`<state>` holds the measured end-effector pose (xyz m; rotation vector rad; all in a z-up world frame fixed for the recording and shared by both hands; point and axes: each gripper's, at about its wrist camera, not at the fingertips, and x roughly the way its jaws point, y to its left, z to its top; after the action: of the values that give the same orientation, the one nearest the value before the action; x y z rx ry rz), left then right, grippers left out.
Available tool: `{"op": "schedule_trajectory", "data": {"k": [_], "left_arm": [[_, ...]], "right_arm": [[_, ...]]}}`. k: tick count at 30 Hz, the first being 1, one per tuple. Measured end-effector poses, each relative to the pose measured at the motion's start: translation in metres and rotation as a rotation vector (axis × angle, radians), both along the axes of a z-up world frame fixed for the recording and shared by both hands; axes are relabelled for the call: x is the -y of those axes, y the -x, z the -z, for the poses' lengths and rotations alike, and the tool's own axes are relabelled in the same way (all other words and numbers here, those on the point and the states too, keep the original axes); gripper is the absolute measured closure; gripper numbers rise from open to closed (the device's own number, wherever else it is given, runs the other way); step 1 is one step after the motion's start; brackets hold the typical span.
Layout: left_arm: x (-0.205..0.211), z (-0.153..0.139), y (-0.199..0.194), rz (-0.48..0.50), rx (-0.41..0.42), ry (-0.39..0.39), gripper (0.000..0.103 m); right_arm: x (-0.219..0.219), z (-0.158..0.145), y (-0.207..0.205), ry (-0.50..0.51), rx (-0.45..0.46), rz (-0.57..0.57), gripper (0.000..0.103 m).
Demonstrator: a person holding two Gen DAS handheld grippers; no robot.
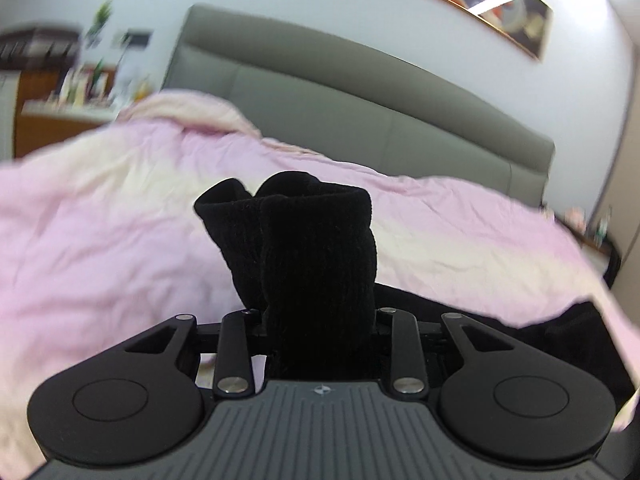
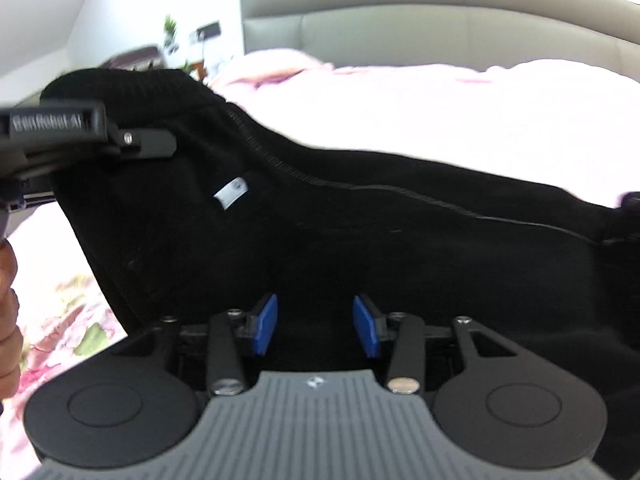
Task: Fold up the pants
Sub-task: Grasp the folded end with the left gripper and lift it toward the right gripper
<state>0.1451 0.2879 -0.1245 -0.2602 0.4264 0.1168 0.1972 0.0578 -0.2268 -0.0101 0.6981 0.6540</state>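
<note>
A bunched-up fold of the black pants (image 1: pixel 316 264) is clamped in the left gripper (image 1: pixel 320 320), the fabric sticking up between the jaws and held above the pink duvet (image 1: pixel 100 240). From the right wrist view, that same gripper is seen at the far left, pointing in sideways with a bare hand (image 2: pixel 8 312) behind it. The right gripper (image 2: pixel 316 326) is kept wide apart, blue pads (image 2: pixel 266 324) showing, nothing pinched, aimed low at the pants draped across the bed. A white tag (image 2: pixel 231 194) is visible inside the waistband, grey headboard (image 1: pixel 360 112) behind.
</note>
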Motion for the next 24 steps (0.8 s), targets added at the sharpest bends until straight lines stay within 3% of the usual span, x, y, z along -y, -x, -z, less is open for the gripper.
{"op": "schedule_trajectory", "data": {"k": [3, 6, 10, 15, 19, 20, 21, 24], "left_arm": [[0.052, -0.004, -0.011, 0.070, -0.021, -0.249, 0.067], [0.099, 0.001, -0.021, 0.121, -0.047, -0.446, 0.067], [0.150, 0.024, -0.030, 0.219, -0.078, -0.607, 0.062], [0.190, 0.073, -0.043, 0.354, -0.217, -0.759, 0.056], [0.216, 0.097, -0.023, 0.430, -0.223, -1.011, 0.051], [0.215, 0.094, -0.018, 0.430, -0.214, -1.009, 0.046], [0.210, 0.087, -0.013, 0.440, -0.209, -0.955, 0.033], [0.179, 0.053, 0.001, 0.505, -0.186, -0.673, 0.021]], "right_arm": [[0.031, -0.005, 0.003, -0.011, 0.022, 0.034, 0.061], [0.063, -0.008, 0.000, -0.030, 0.015, 0.081, 0.060], [0.099, -0.010, -0.006, -0.035, -0.002, 0.156, 0.059], [0.137, -0.014, -0.018, -0.022, -0.021, 0.233, 0.059], [0.154, -0.018, -0.027, -0.017, -0.015, 0.260, 0.059], [0.156, -0.020, -0.032, -0.020, -0.013, 0.267, 0.058], [0.157, -0.021, -0.035, -0.023, -0.013, 0.274, 0.057], [0.156, -0.025, -0.039, -0.042, -0.022, 0.293, 0.057]]}}
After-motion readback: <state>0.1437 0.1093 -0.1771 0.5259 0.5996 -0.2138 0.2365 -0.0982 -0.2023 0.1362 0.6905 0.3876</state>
